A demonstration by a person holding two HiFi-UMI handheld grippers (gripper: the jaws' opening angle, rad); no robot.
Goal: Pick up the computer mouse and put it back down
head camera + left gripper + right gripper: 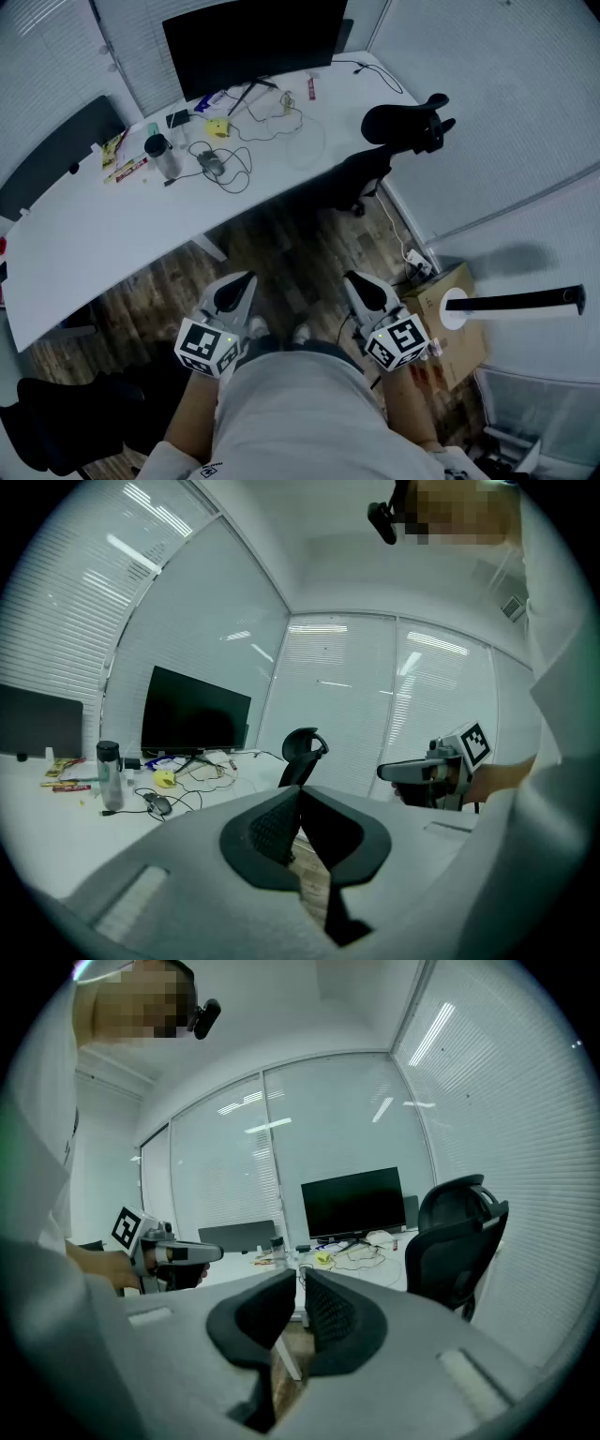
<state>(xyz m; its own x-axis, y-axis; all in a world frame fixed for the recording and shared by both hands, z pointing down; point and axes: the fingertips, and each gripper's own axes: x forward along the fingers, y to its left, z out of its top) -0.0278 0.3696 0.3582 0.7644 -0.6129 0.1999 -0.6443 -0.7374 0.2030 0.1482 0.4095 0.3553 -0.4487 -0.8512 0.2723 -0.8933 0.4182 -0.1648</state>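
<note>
White desk [112,244] takes up the room's left side, with a black monitor [253,42] at its far edge and a black office chair [403,127] at its right end. The person stands well back, forearms low at the waist, both hands aimed forward and slightly down, side by side. Left gripper [246,279]: jaws pressed together, empty. Right gripper [352,279]: jaws likewise drawn together on nothing. A bottle [164,157] stands on the desk. Just right of it lies the grey computer mouse [212,164], cable looping rightward, long axis seemingly slanted to the near edge. Nose end too small to tell.
</note>
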